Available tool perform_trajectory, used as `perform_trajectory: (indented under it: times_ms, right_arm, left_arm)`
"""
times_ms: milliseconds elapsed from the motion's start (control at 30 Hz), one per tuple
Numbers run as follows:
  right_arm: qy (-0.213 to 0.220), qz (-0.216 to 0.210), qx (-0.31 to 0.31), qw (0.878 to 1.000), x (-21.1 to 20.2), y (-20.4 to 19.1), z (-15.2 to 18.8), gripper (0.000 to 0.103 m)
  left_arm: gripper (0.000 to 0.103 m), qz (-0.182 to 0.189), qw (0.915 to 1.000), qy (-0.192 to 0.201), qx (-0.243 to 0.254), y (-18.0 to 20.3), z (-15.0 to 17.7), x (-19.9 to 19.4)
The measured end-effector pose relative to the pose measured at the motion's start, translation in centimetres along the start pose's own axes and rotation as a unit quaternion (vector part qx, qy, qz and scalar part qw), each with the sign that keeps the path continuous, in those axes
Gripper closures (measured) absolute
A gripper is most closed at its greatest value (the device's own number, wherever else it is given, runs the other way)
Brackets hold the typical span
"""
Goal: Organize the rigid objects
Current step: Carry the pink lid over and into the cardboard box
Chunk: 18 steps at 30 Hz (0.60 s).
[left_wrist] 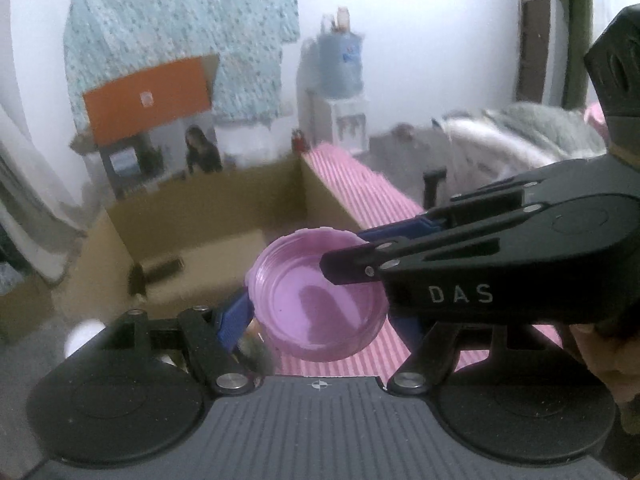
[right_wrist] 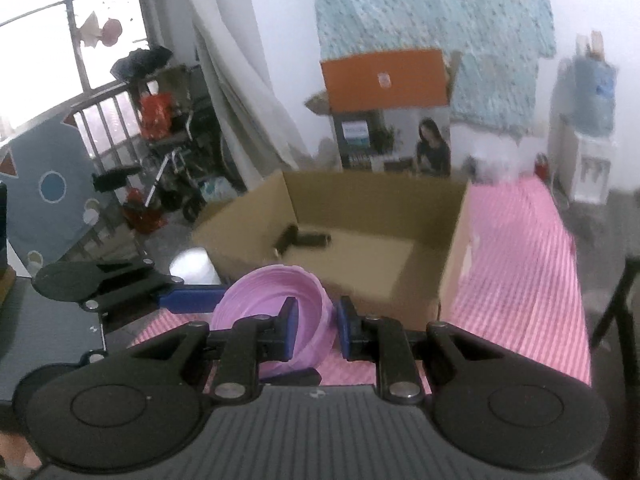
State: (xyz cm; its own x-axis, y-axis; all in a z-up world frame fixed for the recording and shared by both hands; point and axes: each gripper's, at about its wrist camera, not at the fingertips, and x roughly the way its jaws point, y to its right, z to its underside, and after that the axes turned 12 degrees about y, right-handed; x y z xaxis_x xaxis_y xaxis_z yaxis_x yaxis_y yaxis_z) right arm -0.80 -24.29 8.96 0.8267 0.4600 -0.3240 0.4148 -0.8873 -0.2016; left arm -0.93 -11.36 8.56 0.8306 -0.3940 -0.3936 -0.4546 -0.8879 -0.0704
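A pink plastic bowl point(left_wrist: 320, 300) hangs tilted above the pink striped cloth point(left_wrist: 360, 184), held by both grippers. My left gripper point(left_wrist: 320, 316) spans its full width, one blue finger point(left_wrist: 236, 316) pressed on the left side and the other mostly hidden on the right. My right gripper point(left_wrist: 348, 252) comes in from the right and pinches the bowl's far rim. In the right wrist view the bowl point(right_wrist: 268, 292) has its rim clamped in my right gripper point(right_wrist: 318, 332), and the left gripper's blue finger point(right_wrist: 192, 298) touches its left side. Beyond it, an open cardboard box point(right_wrist: 452, 248) holds a black tool point(right_wrist: 304, 238).
The cardboard box point(left_wrist: 208, 208) stands just left of the striped cloth point(right_wrist: 520, 264). Behind it are an orange-lidded carton point(right_wrist: 384, 80) and a water dispenser point(left_wrist: 340, 92). A white round object point(right_wrist: 192, 266) lies on the floor near the box. A hand point(left_wrist: 600, 352) holds the right gripper.
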Motion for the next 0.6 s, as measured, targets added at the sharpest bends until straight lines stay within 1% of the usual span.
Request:
perform_trajectory:
  times_ms: [67, 167, 300, 467, 600]
  right_arm:
    - [0.009, -0.008, -0.002, 1.000, 0.2, 0.1, -1.6, 0.080]
    - [0.015, -0.019, -0.005, 1.000, 1.0, 0.4, -3.8, 0.080]
    - [0.011, -0.029, -0.015, 0.999, 3.2, 0.9, -6.5, 0.080]
    - [-0.022, -0.052, -0.006, 0.998, 8.3, 2.0, -8.9, 0.080]
    - [-0.071, -0.074, 0.017, 0.995, 13.9, 3.0, -9.7, 0.080]
  left_arm:
    - [0.029, -0.006, 0.9999, 0.010, 0.000, -0.5, -1.2, 0.2]
    - [0.029, -0.008, 0.9997, 0.017, -0.014, -1.9, -3.0, 0.9]
    - [0.029, -0.006, 0.9993, 0.011, -0.034, -4.3, -5.0, 2.9]
    - [0.029, -0.010, 0.9979, -0.029, -0.057, -8.0, -6.7, 6.7]
    - [0.029, -0.020, 0.9948, -0.075, -0.066, -10.9, -6.6, 9.9]
